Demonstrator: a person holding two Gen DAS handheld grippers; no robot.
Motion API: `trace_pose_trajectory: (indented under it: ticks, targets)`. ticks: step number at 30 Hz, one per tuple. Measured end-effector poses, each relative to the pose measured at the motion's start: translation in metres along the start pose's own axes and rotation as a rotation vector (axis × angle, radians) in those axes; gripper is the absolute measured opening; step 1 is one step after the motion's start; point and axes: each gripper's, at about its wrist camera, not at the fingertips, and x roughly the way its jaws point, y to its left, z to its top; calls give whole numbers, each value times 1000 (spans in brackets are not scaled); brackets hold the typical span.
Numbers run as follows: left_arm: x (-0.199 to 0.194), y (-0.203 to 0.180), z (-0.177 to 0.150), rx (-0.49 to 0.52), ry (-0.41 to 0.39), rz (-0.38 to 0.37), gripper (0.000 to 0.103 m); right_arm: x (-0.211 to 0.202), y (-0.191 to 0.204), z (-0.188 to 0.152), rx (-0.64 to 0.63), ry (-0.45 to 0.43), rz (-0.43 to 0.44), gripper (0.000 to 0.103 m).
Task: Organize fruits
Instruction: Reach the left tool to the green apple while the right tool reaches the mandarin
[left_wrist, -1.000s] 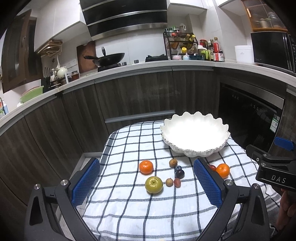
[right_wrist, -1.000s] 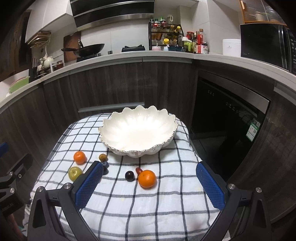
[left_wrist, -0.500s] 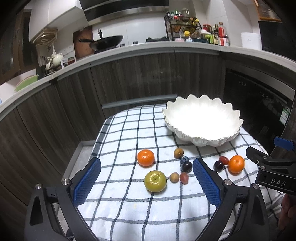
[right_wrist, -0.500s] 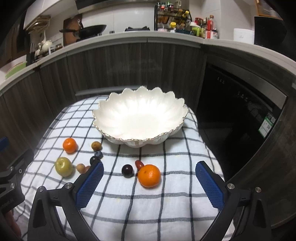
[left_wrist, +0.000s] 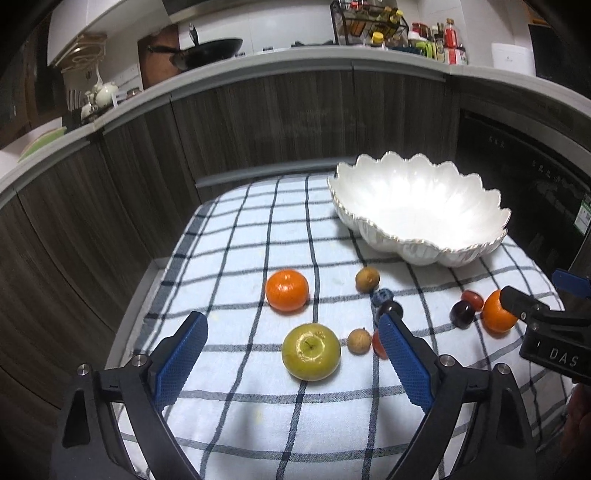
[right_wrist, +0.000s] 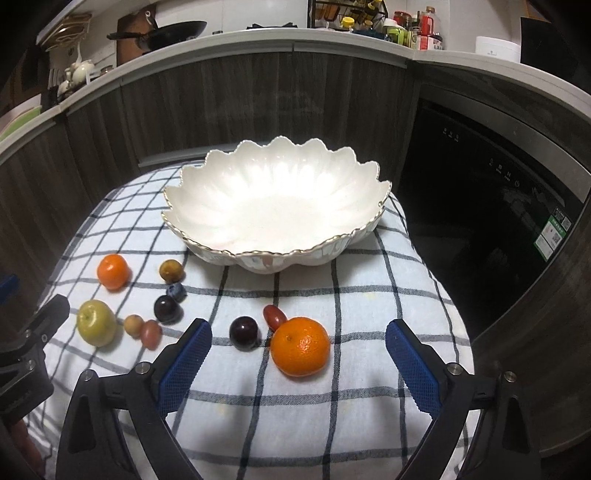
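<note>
Both grippers hover wide open and empty — left gripper (left_wrist: 291, 354) over the apple (left_wrist: 311, 351), right gripper (right_wrist: 297, 362) over an orange (right_wrist: 300, 346) — fruit scattered on the cloth (right_wrist: 351, 406) before the bowl (right_wrist: 207, 243).

The left gripper (left_wrist: 291, 350) hangs low with its jaws spread wide, blue pads (left_wrist: 181, 356) facing each other and holding nothing. The right gripper (right_wrist: 297, 363) is level beside it, jaws equally wide, pads (right_wrist: 412, 371) bare, pointing forward.
</note>
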Motion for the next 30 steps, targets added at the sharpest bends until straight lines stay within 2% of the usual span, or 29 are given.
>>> trace_pose_trajectory:
  ticks: [10,14,20,30]
  targets:
    - [24,-3,-11,45,53,-12,81,17,0,-1,-6,30,-31,89]
    - [31,-6,-15,57,51,-7,81,23,0,-3,-19,36,-45,89]
    - [43,-5,-19,55,77,-11,81,38,0,-7,-22,74,-44,77]
    - [56,-5,-26,60,115,-19,78,50,3,-15,-27,115,-39,76]
